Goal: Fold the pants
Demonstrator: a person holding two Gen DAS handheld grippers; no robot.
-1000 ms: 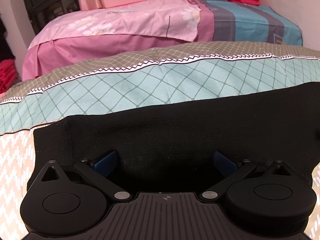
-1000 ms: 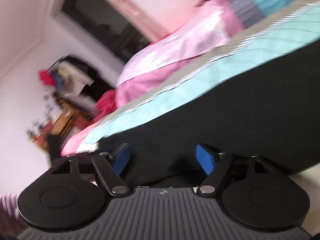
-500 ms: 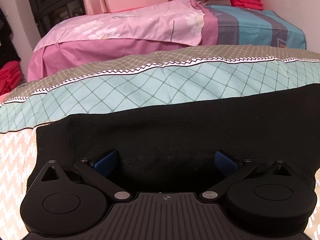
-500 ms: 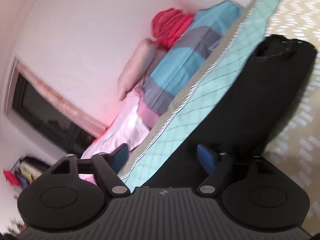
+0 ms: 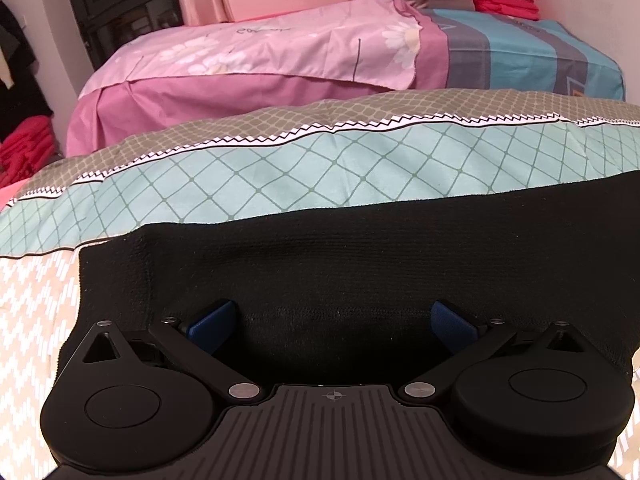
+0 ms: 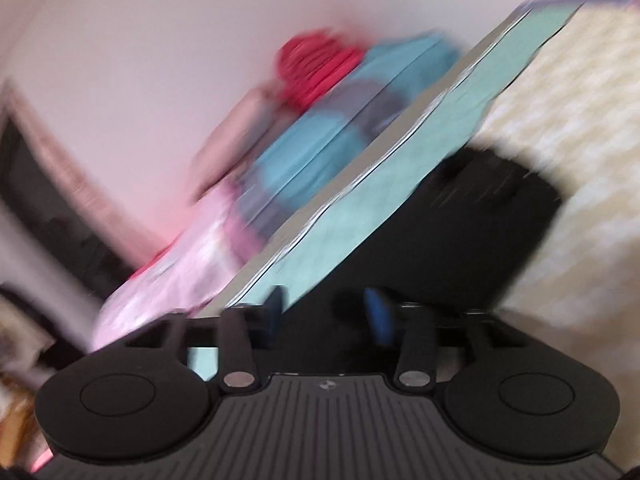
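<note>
Left wrist view: the black knitted pants (image 5: 360,264) lie flat across the patterned bedsheet (image 5: 36,304), their far edge along its pale green diamond-checked band (image 5: 320,176). The left gripper (image 5: 332,322) sits low over the near edge of the pants with its blue pads (image 5: 212,320) spread wide; no cloth is pinched between them. This placement probably steadies the garment or prepares a grip on the near edge.

Right wrist view: the frame is blurred by motion. The right gripper (image 6: 326,312) points along the pants (image 6: 460,240), which run away from it beside the green band (image 6: 400,184). Its jaws have just been closing and stand partly apart, over the near end of the pants; no cloth is seen clamped. The approach suggests a pick-up for the next fold.
</note>
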